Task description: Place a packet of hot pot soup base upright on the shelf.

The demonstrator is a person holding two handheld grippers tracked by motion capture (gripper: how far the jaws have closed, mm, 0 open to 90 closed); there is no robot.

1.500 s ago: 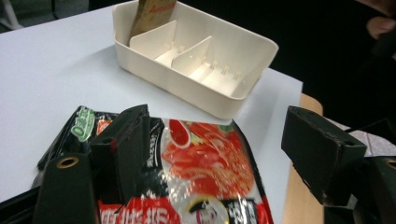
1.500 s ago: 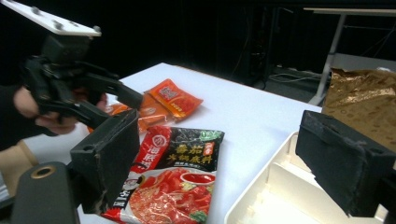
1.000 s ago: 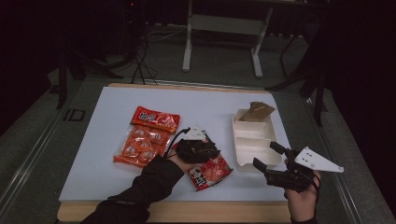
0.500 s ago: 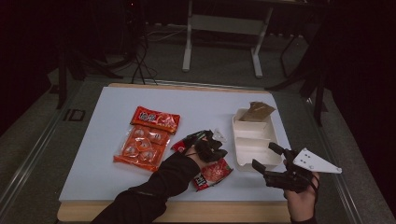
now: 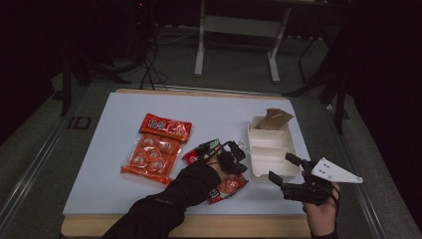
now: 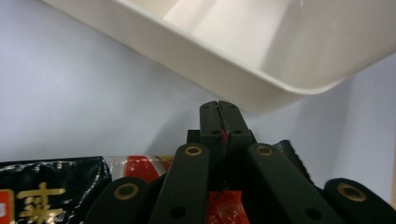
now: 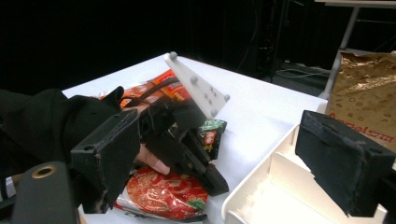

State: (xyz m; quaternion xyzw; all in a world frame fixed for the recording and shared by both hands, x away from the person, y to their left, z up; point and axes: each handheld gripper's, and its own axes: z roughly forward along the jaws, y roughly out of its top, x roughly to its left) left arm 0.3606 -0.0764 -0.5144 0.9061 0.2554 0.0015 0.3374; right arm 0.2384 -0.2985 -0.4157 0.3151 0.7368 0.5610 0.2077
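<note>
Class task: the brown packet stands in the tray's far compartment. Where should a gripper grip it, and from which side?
Grip the brown packet by its upper edge, coming down from above: it leans upright in the white tray, whose walls shield its lower part, while the top edge stands free above the rim.

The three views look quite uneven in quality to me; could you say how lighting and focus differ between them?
High view: table lit, surroundings near black, packets somewhat soft. Left gripper view: tray bright, its rim and the near links blurred; left gripper tips sharper. Right gripper view: right gripper pads close and slightly soft, brown bag glossy, background dark.
</note>
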